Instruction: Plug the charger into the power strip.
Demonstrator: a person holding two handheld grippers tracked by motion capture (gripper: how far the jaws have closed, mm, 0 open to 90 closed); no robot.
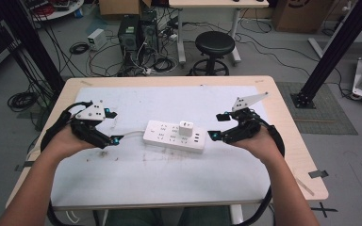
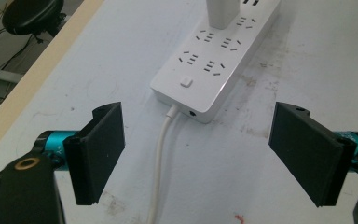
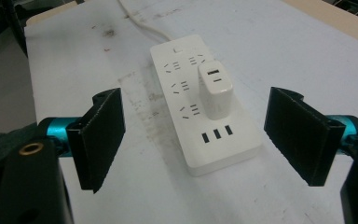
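Lying flat at the middle of the pale worktop [image 1: 122, 179], a white power strip [image 1: 169, 137] carries a white charger [image 1: 186, 127] plugged upright into its sockets, and its white cable [image 1: 132, 135] runs off the end nearest the left gripper [image 1: 114, 140]. That gripper hovers just off the strip's cable end with its jaws spread wide and empty. The right gripper [image 1: 212, 135] sits just off the strip's opposite end, the end with the USB ports, jaws likewise apart and holding nothing.

Power strip [image 1: 173, 136] — smooth white plastic
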